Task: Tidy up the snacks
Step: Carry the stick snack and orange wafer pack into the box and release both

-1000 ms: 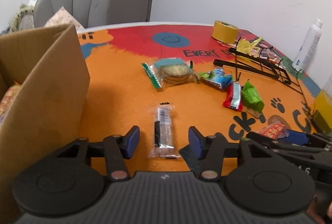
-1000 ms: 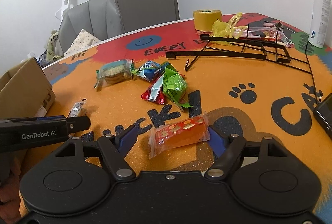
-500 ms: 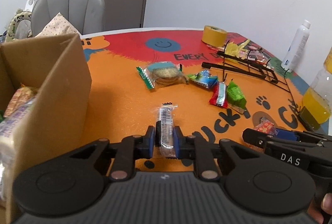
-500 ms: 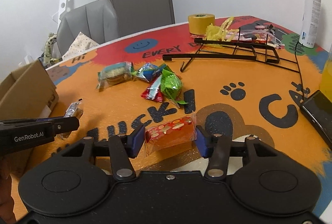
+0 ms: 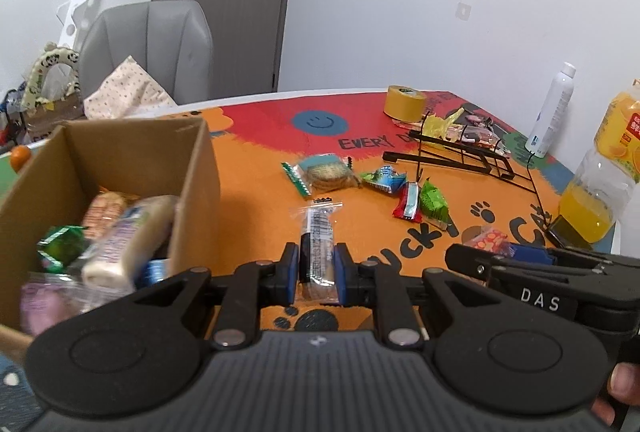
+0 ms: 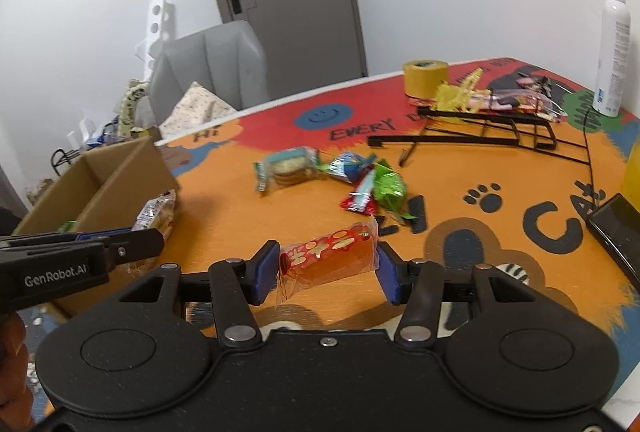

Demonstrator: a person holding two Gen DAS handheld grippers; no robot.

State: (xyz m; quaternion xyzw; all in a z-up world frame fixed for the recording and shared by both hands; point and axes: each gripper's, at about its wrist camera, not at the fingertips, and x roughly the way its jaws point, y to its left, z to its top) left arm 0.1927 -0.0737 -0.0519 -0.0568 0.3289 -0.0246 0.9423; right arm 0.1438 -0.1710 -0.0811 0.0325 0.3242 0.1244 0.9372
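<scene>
My left gripper (image 5: 317, 272) is shut on a clear-wrapped snack bar (image 5: 318, 236) and holds it above the orange table mat, just right of the open cardboard box (image 5: 200, 168), which holds several snacks. My right gripper (image 6: 327, 272) is shut on an orange-red flowered snack packet (image 6: 330, 252), lifted off the mat. Loose on the mat lie a biscuit pack (image 5: 326, 174), a blue-green packet (image 5: 384, 179), a red packet (image 5: 409, 201) and a green packet (image 5: 435, 201). The right gripper (image 5: 504, 252) also shows at the left wrist view's right edge.
A black wire rack (image 5: 460, 156), a yellow tape roll (image 5: 405, 102), a white spray bottle (image 5: 551, 112), an orange juice bottle (image 5: 600, 172) and a dark phone (image 6: 618, 228) stand at the table's far and right sides. A grey chair (image 5: 152, 48) sits behind the box.
Both grippers closed on their snacks, the left on the clear bar and the right on the orange-red packet. Both then rose from the mat, and the box's inside came into the left view.
</scene>
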